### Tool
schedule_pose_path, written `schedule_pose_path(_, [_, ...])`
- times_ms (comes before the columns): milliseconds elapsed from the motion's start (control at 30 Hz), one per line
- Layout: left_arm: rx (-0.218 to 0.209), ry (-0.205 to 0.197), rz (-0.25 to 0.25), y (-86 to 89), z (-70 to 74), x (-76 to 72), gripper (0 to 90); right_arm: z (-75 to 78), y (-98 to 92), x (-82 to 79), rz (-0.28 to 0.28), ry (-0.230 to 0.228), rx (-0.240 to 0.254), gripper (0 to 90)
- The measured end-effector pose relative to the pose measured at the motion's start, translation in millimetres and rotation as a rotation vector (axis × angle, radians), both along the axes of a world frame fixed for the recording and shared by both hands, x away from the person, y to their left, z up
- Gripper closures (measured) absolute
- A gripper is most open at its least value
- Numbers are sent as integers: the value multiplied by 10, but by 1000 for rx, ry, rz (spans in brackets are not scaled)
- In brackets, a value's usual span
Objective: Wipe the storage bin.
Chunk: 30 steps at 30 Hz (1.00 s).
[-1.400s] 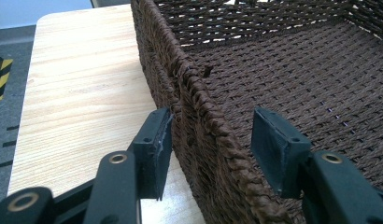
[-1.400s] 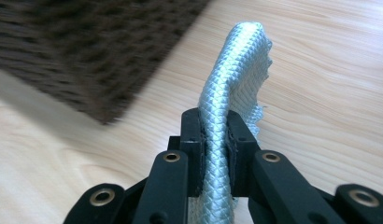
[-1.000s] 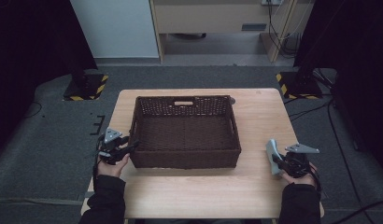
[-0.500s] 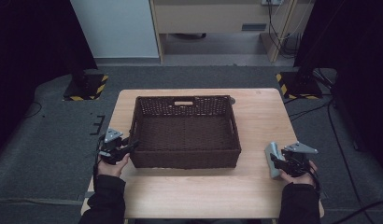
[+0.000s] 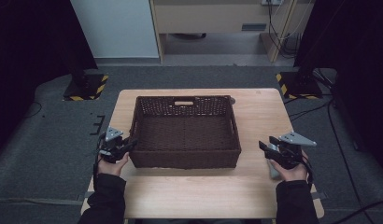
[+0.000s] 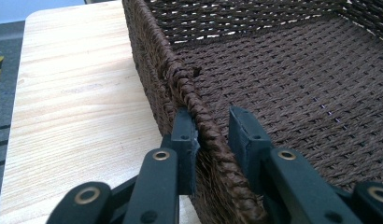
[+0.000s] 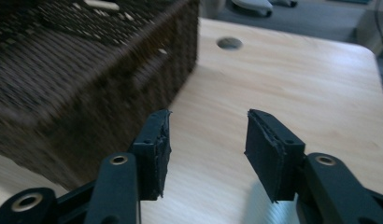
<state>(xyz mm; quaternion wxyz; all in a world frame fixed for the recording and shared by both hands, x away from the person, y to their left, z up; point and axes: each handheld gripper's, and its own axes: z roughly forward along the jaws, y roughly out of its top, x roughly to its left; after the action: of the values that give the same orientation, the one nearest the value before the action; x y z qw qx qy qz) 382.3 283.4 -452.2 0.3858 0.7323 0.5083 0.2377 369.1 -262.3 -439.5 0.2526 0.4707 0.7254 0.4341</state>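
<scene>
Dark brown woven basket (image 5: 185, 133) sits on the light wood bench (image 5: 255, 121), roughly centred, long side facing the person. Basket is rectangular and shallow, with a handle slot in its far wall. Inside shows just the woven floor, nothing in it.

Left gripper (image 5: 125, 148) is at the basket's near left corner, held by the left hand (image 5: 111, 163). In the left gripper view the gripper (image 6: 212, 140) straddles the braided rim (image 6: 199, 112) of the left wall: one jaw outside against the wall, the other inside over the basket floor. The outer jaw touches the weave; a small gap shows between the rim and the inner jaw, so the jaws are set around the rim, not fully pinching it.

Right gripper (image 5: 265, 147) is above the bench, off the basket's right side, apart from it, held by the right hand (image 5: 290, 170). In the right gripper view the gripper (image 7: 206, 140) has jaws spread wide with bare bench between them; basket's right wall (image 7: 110, 79) is to the left, blurred. A round hole (image 7: 229, 43) in the bench lies beyond.
</scene>
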Motion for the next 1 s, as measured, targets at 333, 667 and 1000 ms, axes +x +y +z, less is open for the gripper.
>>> schedule_pose_path(333, [-11,-5,9,-2,-5,38,739,93,331,232,71,-4,61,567])
schedule_pose_path(667, [-27,-10,14,-9,-21,56,736,5,627,486,121,14,20,596])
schedule_pose_path(1000, [-45,-32,-2,8,14,-25,622,-49,688,456,126,27,31,688])
